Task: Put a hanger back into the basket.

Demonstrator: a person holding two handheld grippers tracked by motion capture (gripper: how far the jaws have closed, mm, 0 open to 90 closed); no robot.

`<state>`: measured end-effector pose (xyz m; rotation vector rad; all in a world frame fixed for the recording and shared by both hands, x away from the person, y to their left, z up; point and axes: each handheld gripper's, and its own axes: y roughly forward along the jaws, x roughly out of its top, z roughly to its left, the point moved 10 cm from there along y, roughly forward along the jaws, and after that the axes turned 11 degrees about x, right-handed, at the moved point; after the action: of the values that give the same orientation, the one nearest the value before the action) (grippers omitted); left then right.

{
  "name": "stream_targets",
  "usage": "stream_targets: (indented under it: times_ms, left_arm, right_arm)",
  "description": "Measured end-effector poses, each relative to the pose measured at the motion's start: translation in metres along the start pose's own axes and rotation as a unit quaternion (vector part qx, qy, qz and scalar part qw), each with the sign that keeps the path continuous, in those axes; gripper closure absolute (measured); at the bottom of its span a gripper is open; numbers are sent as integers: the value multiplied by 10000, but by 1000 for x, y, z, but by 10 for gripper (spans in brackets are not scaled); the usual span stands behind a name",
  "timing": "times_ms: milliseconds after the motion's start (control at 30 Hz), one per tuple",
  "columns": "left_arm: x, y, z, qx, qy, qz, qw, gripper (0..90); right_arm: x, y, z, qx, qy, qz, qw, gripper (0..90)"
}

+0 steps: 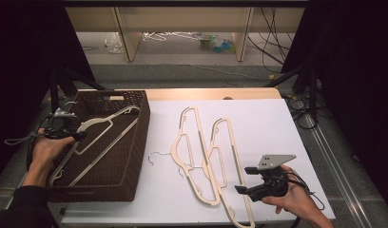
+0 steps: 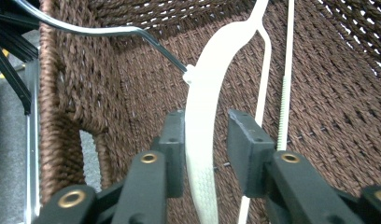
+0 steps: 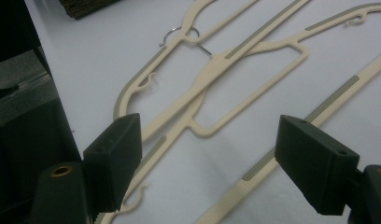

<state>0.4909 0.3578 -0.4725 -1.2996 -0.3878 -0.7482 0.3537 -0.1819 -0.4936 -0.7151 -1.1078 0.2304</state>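
A cream plastic hanger with a metal hook lies slanted inside the brown wicker basket at the table's left. My left gripper reaches into the basket from its left side. In the left gripper view the hanger's arm runs between the jaws of the left gripper; the right pad stands clear of it, so the jaws are open. Two more cream hangers lie overlapped on the white table top. My right gripper hovers by their near ends, jaws wide open and empty, the hangers ahead of it.
The basket's woven wall has a handle hole near the left jaw. The white table top has bare room at the right. Black stand legs, cables and a wooden shelf frame lie beyond the table's far edge.
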Motion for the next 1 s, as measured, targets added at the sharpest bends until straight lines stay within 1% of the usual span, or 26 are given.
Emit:
stream_targets:
  times_ms: [33,67,100,167,200,233,267,333,367,400,433,467,500,533,567,600,633,700,733,767,800,833,867,933,967,1000]
  left_arm:
    - [0,-2,1,26,-32,-9,10000,633]
    - [1,-4,2,74,-129,-27,9999,590]
    - [3,-6,2,50,-308,-48,9995,550]
    - [7,-14,1,-9,-551,-216,9982,531]
    - [8,-16,0,-5,-610,-254,9978,531]
    - [10,-21,-4,-72,-677,-320,9972,512]
    - [13,-26,-9,-163,-732,-404,9964,487]
    - [17,-36,-19,-231,-690,-559,9958,456]
    - [19,-42,-25,-298,-626,-626,9956,433]
    - [20,-49,-31,-376,-467,-653,9961,419]
    - [23,-56,-42,-494,-482,-786,9945,403]
    - [25,-60,-47,-561,-439,-844,9939,383]
    - [29,-64,-56,-642,-516,-991,9917,370]
    - [31,-68,-64,-728,-485,-1083,9903,361]
    - [33,-72,-72,-831,-478,-1168,9885,354]
    - [36,-75,-81,-975,-532,-1253,9859,342]
    - [39,-80,-91,-1084,-561,-1368,9830,334]
    - [42,-86,-101,-1168,-524,-1519,9801,321]
    - [43,-88,-105,-1208,-513,-1576,9787,308]
    - [44,-92,-111,-1248,-472,-1626,9776,296]
    - [44,-94,-116,-1300,-483,-1656,9764,296]
    - [45,-99,-123,-1361,-432,-1739,9744,281]
    - [46,-103,-128,-1418,-440,-1804,9723,252]
    - [46,-109,-140,-1544,-328,-1905,9689,231]
    - [46,-112,-147,-1592,-327,-1927,9677,229]
    - [44,-115,-153,-1617,-285,-1947,9670,223]
  right_arm:
    - [0,0,0,6,-4,-6,10000,239]
    - [0,0,1,19,-1,10,10000,239]
    - [0,0,1,15,2,10,10000,239]
    - [0,1,-1,-19,65,-36,10000,239]
    - [0,1,-1,-19,65,-36,10000,239]
    - [0,1,-1,-17,104,-33,9999,239]
    - [0,1,-2,-43,94,-28,9999,239]
    - [0,2,-1,-37,62,-37,10000,239]
    - [0,2,-1,-24,67,-36,10000,239]
    - [0,3,0,-23,105,-45,9999,239]
    - [0,4,-1,-59,75,-60,9999,239]
    - [0,4,-2,-53,64,-55,10000,239]
    - [0,4,-2,-48,94,-65,9999,239]
    - [0,4,-2,-60,132,-74,9999,238]
    - [0,4,-2,-80,110,-86,9999,238]
    - [0,4,-3,-116,106,-109,9998,238]
    - [1,4,-3,-124,153,-139,9997,239]
    - [2,3,-4,-152,176,-191,9995,239]
    - [3,2,-5,-195,208,-259,9993,237]
    - [4,1,-6,-201,228,-277,9992,237]
    - [4,1,-6,-201,228,-277,9992,237]
    - [4,1,-6,-195,200,-294,9992,238]
    - [5,1,-7,-220,252,-324,9989,238]
    - [4,0,-7,-233,283,-354,9987,237]
    - [4,1,-7,-214,276,-368,9987,237]
    - [5,1,-7,-254,280,-385,9985,237]
